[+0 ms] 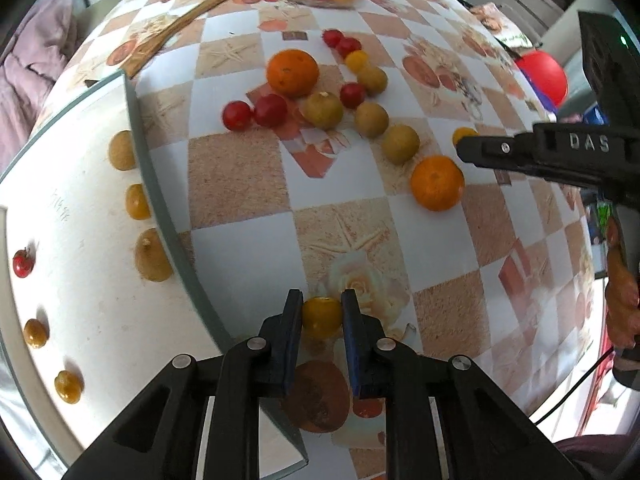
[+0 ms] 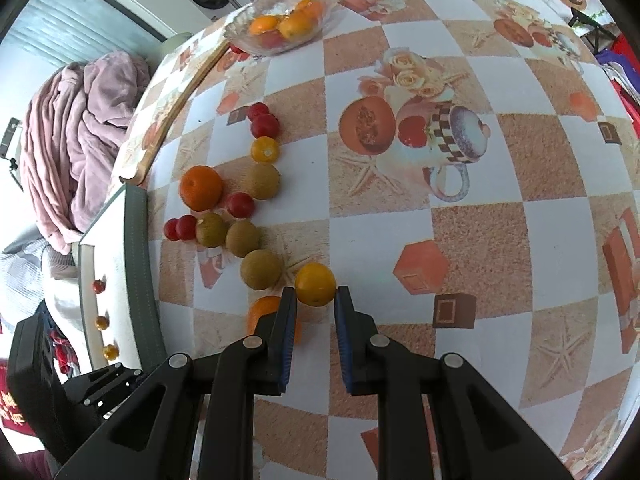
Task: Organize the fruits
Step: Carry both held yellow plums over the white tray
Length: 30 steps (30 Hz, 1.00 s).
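Left tool clamped on a yellow tomato, pads pressed to both its sides, low over the bench just off the white board at the near-left edge. Right tool likewise clamped on a second yellow fruit, close beside a brown-green fruit, with an orange partly behind its left finger.

Judged as the pick step, both hands loaded at once. Next move likely: lift clear, carry each fruit to the board, set it down among its own kind without knocking what already lies there, which is brown-yellow fruits along the inner rim, a red tomato and small yellow ones farther out.

Loose pile mid-bench: a big orange, red tomatoes, more brown-green fruit. Glass bowl with oranges at the far edge.

Hard to tell whether either held fruit has left the cloth. Board cut off at left and below; sorting scheme not fully readable. Underside of both grips hidden.
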Each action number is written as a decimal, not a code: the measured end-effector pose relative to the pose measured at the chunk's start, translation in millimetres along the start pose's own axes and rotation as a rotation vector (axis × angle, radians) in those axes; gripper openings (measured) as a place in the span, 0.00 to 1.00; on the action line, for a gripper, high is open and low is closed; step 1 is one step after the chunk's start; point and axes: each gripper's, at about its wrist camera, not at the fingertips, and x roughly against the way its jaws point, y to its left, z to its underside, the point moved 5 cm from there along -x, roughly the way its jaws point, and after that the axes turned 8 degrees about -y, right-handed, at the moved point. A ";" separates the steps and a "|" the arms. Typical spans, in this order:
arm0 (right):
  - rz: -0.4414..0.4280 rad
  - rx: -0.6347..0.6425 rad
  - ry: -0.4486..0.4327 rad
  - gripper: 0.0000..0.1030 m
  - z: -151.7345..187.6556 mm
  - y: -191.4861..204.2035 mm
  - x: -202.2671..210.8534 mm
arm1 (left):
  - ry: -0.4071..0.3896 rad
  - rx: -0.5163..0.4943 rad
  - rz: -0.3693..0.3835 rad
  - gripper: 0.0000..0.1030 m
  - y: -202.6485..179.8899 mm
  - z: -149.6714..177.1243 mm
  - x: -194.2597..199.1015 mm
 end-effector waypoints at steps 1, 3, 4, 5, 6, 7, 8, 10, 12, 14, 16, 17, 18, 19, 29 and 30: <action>-0.002 0.003 -0.001 0.20 -0.6 1.8 1.5 | -0.006 0.005 0.001 0.20 2.4 -1.5 2.9; -0.009 0.010 -0.005 0.20 -2.2 7.7 5.0 | -0.019 0.010 0.005 0.20 9.0 -5.4 8.1; -0.013 0.016 -0.007 0.20 -3.0 11.3 6.2 | -0.028 0.011 0.005 0.20 12.9 -7.1 11.5; -0.016 0.020 -0.007 0.20 -2.7 15.0 6.4 | -0.036 0.013 0.005 0.20 15.0 -9.0 14.0; -0.021 0.030 -0.008 0.20 -3.9 20.4 7.1 | -0.045 0.018 0.005 0.20 18.8 -11.8 16.4; -0.023 0.036 -0.008 0.20 -4.3 24.0 7.5 | -0.052 0.023 0.005 0.20 22.7 -13.6 17.9; -0.028 0.044 -0.009 0.20 -5.2 28.5 7.7 | -0.060 0.029 0.005 0.20 24.7 -13.5 21.3; -0.039 0.063 -0.008 0.20 -7.1 39.9 7.2 | -0.079 0.045 0.002 0.20 31.8 -16.2 28.9; -0.048 0.081 -0.005 0.20 -7.3 50.7 5.7 | -0.096 0.059 -0.004 0.20 40.2 -16.5 36.7; -0.060 0.103 -0.002 0.20 -8.1 64.0 3.2 | -0.115 0.078 -0.016 0.20 49.7 -18.5 43.1; -0.076 0.131 0.007 0.20 -8.4 80.9 -1.3 | -0.133 0.096 -0.036 0.20 61.6 -19.5 48.9; -0.082 0.144 0.010 0.20 -8.0 87.6 -3.4 | -0.139 0.105 -0.046 0.20 67.2 -19.4 51.5; -0.088 0.159 0.015 0.20 -7.7 95.5 -6.1 | -0.145 0.117 -0.058 0.20 75.2 -19.1 54.5; -0.094 0.175 0.020 0.20 -7.6 103.5 -8.7 | -0.151 0.130 -0.074 0.20 82.8 -19.0 56.1; -0.180 0.303 0.091 0.20 -4.9 191.8 -50.4 | -0.168 0.256 -0.221 0.20 166.0 -8.7 58.7; -0.187 0.314 0.101 0.20 -4.6 199.5 -55.7 | -0.166 0.263 -0.229 0.20 171.0 -8.1 56.7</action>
